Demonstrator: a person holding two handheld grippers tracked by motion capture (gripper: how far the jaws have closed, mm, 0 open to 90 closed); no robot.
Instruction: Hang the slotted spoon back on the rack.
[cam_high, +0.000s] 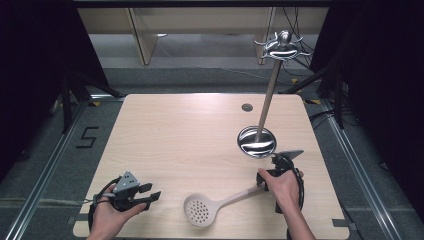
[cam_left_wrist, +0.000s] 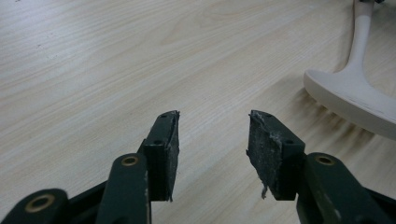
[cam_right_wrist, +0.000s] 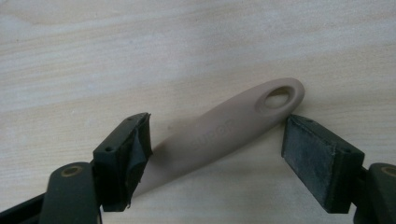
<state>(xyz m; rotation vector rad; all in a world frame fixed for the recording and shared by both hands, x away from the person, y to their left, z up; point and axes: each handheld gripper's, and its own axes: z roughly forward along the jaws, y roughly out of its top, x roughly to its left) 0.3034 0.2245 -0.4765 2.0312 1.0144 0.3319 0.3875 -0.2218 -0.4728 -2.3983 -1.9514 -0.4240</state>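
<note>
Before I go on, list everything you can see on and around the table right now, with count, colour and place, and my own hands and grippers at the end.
Table: one, light wood, centre of the high view; a small dark round hole near its far edge.
Slotted spoon: one, beige, lying flat at the near edge, perforated bowl toward the left, handle with a hanging hole running to the right.
Utensil stand: one, shiny metal, round base on the table's right half, pole rising to a hooked top.
Floor marking "5": one, black, left of the table.
Left gripper: one, black, near left corner, open over bare wood.
Right gripper: one, black, near right, fingers open either side of the spoon handle.
</note>
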